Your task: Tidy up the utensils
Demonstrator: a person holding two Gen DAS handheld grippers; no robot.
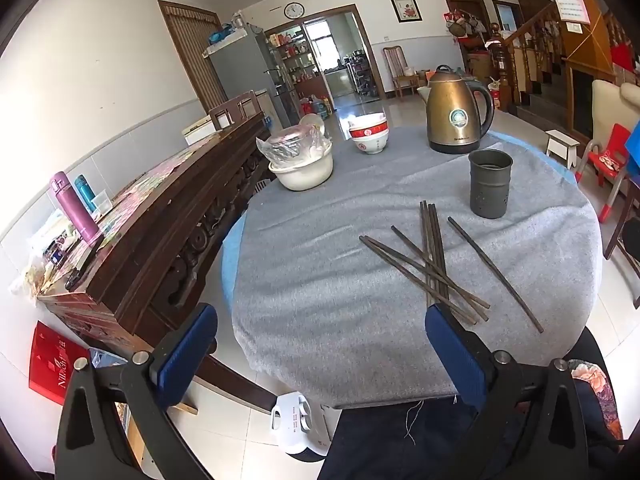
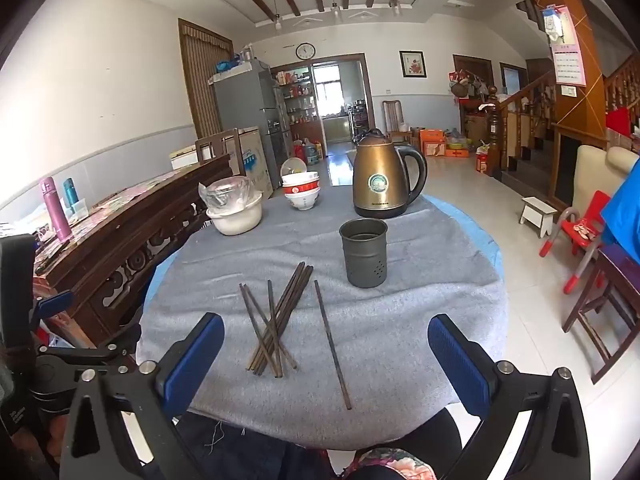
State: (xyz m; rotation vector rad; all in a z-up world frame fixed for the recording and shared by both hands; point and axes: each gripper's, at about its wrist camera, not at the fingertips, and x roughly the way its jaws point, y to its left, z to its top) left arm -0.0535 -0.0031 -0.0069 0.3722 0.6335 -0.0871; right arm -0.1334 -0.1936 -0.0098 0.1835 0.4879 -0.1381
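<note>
Several dark wooden chopsticks [image 1: 434, 258] lie crossed in a loose pile on the grey tablecloth [image 1: 320, 264], with one single chopstick [image 1: 494, 273] apart to their right. The pile [image 2: 276, 320] and the single chopstick [image 2: 332, 342] also show in the right wrist view. A dark metal utensil cup [image 1: 490, 183] stands upright behind them; it also shows in the right wrist view [image 2: 364, 252]. My left gripper [image 1: 320, 320] is open and empty, above the table's near edge, left of the pile. My right gripper [image 2: 326, 332] is open and empty, above the near ends of the chopsticks.
A bronze electric kettle [image 1: 456, 114] stands at the back of the table, stacked red-and-white bowls [image 1: 369, 134] beside it, and a white bowl with a plastic-wrapped dish [image 1: 300, 160] at the back left. A dark wooden sideboard [image 1: 152, 216] runs along the left. A white heater [image 1: 294, 424] sits on the floor.
</note>
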